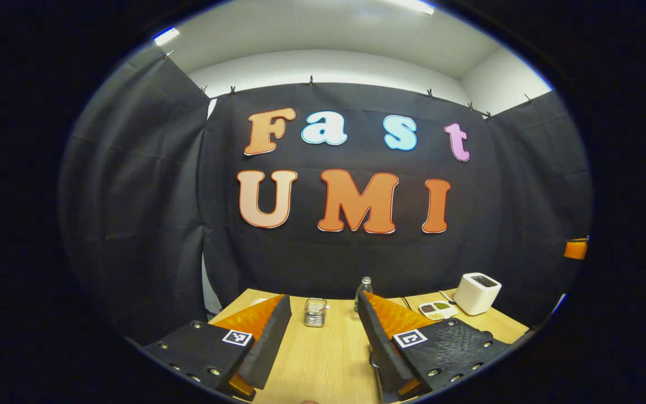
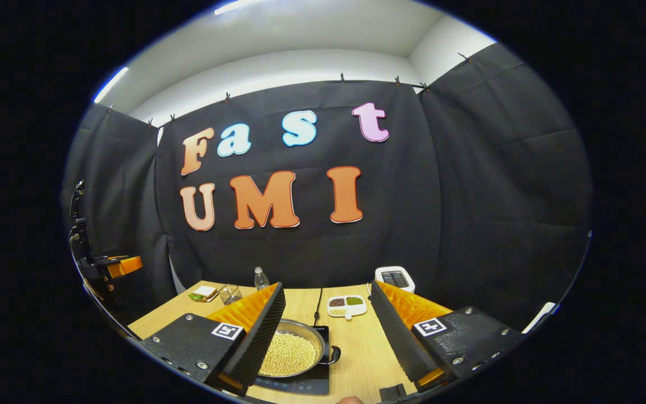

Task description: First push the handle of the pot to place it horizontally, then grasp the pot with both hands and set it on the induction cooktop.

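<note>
In the right gripper view a metal pot (image 2: 300, 352) holding pale beans sits on the black induction cooktop (image 2: 307, 386), near the table's front. A small dark handle (image 2: 335, 354) sticks out on the pot's right side. My right gripper (image 2: 327, 287) hangs open above the table, and its left finger (image 2: 255, 336) hides the pot's left rim. My left gripper (image 1: 324, 300) is open over bare wood, with nothing between its fingers. The other gripper (image 2: 116, 266) shows far off at the left edge of the right gripper view.
On the wooden table (image 1: 323, 359) stand a wire basket (image 1: 314, 312), a clear bottle (image 1: 363, 289), a divided dish of grains (image 2: 347, 306) and a white appliance (image 1: 477, 293). A plate with a sandwich (image 2: 204, 293) lies at the far left. A black cable (image 2: 318, 306) runs back from the cooktop.
</note>
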A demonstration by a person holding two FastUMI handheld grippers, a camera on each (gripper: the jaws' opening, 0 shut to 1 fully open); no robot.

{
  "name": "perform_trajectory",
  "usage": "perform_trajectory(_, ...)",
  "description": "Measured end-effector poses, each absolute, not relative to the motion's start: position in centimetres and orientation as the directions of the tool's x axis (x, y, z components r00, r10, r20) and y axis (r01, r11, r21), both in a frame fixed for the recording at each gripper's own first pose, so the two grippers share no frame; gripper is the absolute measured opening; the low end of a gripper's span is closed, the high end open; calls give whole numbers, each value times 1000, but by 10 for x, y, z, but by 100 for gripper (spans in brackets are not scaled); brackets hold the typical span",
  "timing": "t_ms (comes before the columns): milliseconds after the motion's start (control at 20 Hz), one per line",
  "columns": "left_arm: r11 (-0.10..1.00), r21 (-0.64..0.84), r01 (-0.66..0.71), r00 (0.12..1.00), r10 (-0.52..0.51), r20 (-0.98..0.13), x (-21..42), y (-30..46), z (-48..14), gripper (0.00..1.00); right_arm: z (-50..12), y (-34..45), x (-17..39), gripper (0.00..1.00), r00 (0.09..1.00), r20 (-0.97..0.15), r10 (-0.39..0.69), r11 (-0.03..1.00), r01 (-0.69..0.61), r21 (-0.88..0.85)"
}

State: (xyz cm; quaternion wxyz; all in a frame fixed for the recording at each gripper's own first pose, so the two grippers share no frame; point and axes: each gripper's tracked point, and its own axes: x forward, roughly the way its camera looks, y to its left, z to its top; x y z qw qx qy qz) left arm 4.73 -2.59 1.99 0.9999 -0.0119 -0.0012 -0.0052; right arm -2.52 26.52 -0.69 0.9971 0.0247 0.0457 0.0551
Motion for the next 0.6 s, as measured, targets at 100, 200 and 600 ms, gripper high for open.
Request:
perform_trajectory(100, 997, -73, 20, 1000, -20, 6, 43, -22, 28, 76, -9, 264, -24, 95, 989, -92, 116, 992, -110, 61)
perform_trajectory(200, 999, -35, -40, 998, 42, 49, 40, 1, 43, 75, -10, 262, -21, 95, 989, -92, 117, 992, -112, 63)
perform_trajectory(600, 1000, -27, -1, 995, 3, 103, 21, -17, 63, 75, -2, 251, -23, 95, 993, -70, 98, 993, -94, 68)
